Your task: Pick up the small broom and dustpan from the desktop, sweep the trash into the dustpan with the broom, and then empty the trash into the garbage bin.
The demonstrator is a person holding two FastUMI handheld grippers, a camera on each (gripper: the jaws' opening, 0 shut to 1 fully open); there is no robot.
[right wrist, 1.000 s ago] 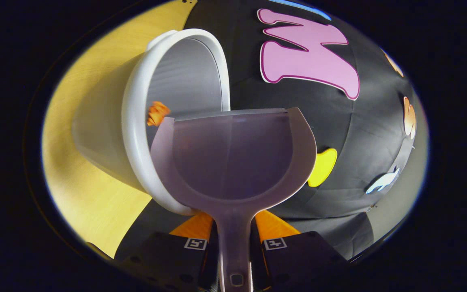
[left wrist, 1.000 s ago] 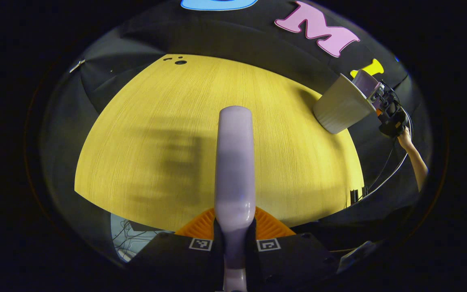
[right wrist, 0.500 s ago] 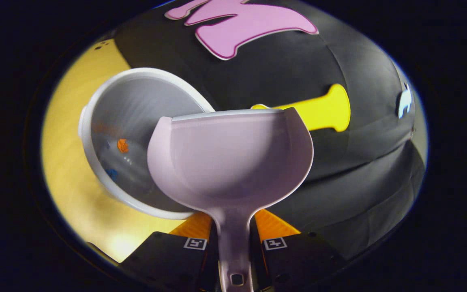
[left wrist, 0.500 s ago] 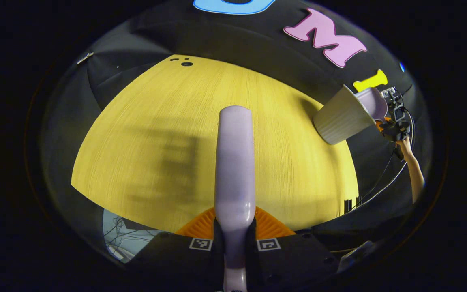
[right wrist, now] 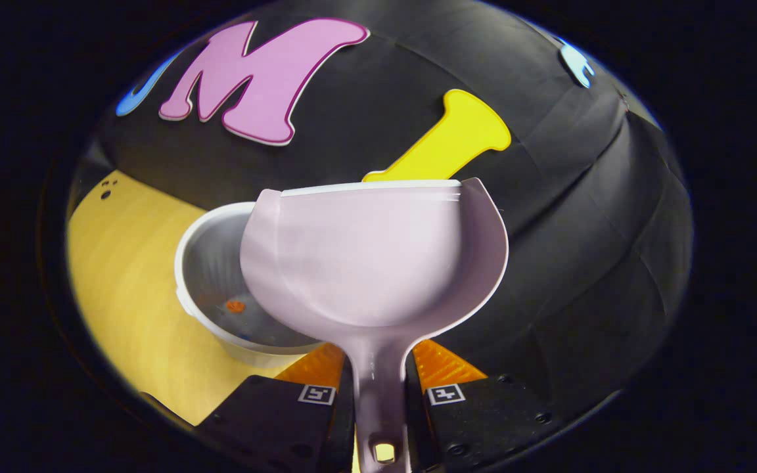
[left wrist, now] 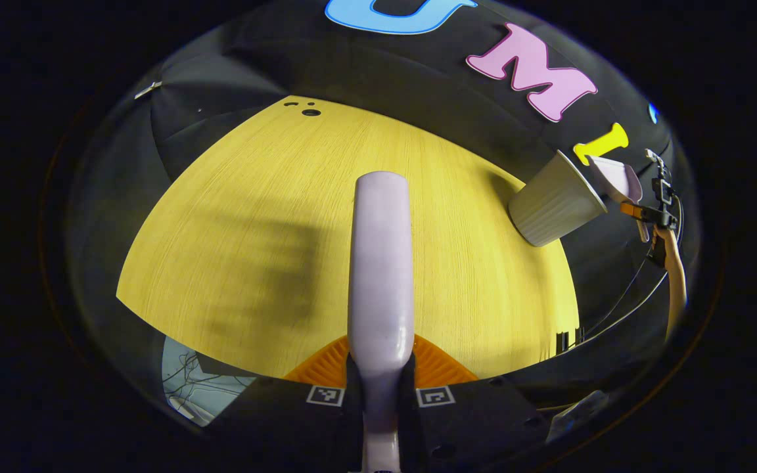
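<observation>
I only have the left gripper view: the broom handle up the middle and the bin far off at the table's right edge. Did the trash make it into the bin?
Observer: Yes. In the right gripper view an orange scrap lies on the bottom of the white garbage bin.
Operator: Anything left in the dustpan?
Observer: Its scoop looks bare; the dustpan is held above the bin's right side.
Operator: Is the grip on it sound?
Observer: The right gripper has both fingers closed on the dustpan's handle.
Operator: And the bin, is it standing?
Observer: Upright on the yellow table, near its edge by the black cloth.
</observation>
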